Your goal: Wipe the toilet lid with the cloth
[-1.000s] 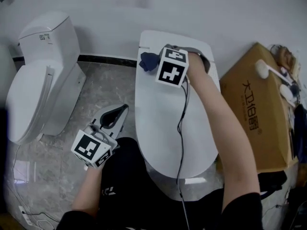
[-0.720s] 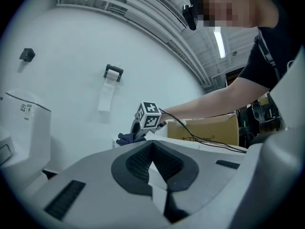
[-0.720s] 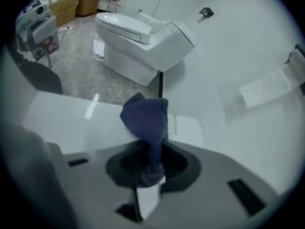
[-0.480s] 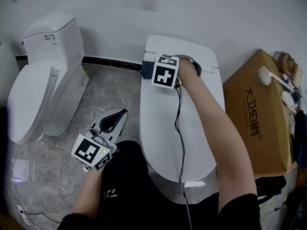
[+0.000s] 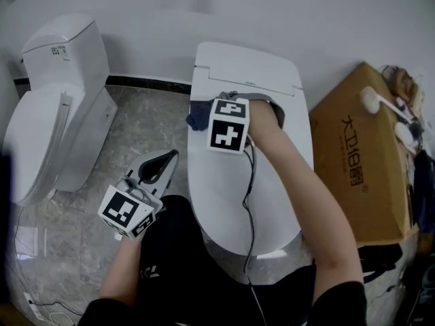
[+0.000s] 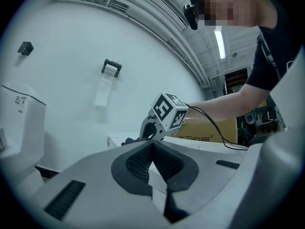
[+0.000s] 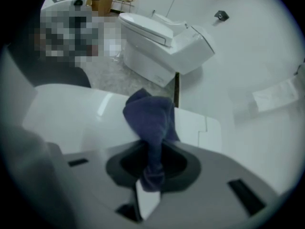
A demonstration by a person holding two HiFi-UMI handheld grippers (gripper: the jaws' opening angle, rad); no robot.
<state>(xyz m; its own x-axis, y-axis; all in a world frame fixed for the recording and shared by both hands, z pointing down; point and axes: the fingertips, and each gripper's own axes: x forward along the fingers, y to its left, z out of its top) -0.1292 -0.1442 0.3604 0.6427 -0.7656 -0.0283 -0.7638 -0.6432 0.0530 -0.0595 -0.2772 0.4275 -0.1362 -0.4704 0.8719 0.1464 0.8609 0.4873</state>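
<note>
White wall [image 5: 319,19] and marbled floor [image 5: 149,124] back the work; the right gripper's [image 7: 153,163] fingers [image 7: 185,163] are clamped tight on a bunched blue cloth [image 7: 148,118], which sits on the toilet lid [image 5: 251,182] at its left edge, near the rear corner. The left gripper [image 6: 152,144] hangs over the floor beside that edge (idle, fingers closed on nothing). The risk, as I judge it: so little cloth lies flat that a stroke could slide off the edge or scrape bare fingertips across the lid.

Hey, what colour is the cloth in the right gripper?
Dark blue. The cloth shows best in the right gripper view.
</note>
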